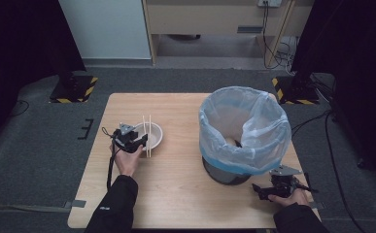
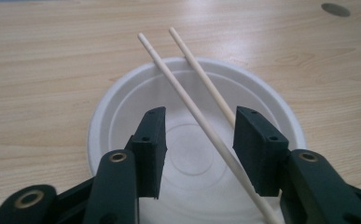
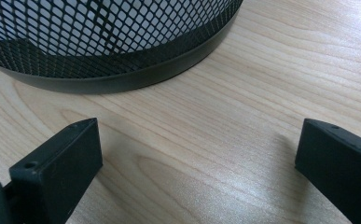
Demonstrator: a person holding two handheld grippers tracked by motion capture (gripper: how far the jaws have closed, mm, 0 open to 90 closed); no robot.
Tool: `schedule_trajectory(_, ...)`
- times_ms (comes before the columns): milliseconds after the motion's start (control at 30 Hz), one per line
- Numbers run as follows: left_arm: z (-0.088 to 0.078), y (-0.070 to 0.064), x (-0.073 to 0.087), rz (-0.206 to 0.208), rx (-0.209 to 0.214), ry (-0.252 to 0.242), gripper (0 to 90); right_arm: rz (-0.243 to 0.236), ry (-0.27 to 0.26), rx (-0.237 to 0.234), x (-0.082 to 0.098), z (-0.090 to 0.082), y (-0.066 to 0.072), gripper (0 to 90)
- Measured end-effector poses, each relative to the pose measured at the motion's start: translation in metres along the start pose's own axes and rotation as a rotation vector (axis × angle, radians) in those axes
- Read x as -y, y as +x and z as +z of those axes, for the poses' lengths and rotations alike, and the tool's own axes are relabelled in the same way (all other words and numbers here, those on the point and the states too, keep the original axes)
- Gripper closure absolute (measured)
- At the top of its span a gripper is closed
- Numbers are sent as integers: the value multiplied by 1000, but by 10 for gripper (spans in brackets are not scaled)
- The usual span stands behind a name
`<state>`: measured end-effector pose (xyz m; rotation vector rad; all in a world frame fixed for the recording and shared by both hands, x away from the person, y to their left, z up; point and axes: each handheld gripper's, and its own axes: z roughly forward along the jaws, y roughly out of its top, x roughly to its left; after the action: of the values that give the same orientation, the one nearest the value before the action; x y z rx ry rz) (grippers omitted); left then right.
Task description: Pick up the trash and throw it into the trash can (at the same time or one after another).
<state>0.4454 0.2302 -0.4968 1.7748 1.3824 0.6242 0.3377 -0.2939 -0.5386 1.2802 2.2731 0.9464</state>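
chopsticks (image 2: 201, 122) lie side by side across the rim of a white bowl (image 2: 117, 102) near the left edge of the table (image 1: 176, 189), which keeps them raised off the wood and easy to pinch. the left gripper (image 2: 199, 140) straddles them from above, its jaws partly closed around the pair but not yet pressing, so nothing is grasped. the right gripper (image 3: 197, 154) rests released on the table beside the mesh bin (image 3: 122, 56) with its plastic liner (image 1: 244, 126), likely waiting to steady it when the chopsticks get dropped in.
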Motion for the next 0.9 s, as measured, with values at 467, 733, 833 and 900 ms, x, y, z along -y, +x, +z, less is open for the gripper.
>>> schedule_trajectory(467,4,6,6,-23,-28,48,729,-1,0,-1,0,0,0,8)
schedule_trajectory(733,2,11,9,-41,-42,47,848,-1,1,-2,0,0,0,8)
schedule_trajectory(833,-1,13,9,-47,-35,40,851,0,1,-2,0,0,0,8)
schedule_trajectory(900,-3,14,7,-52,-25,34,851,0,1,-3,0,0,0,8)
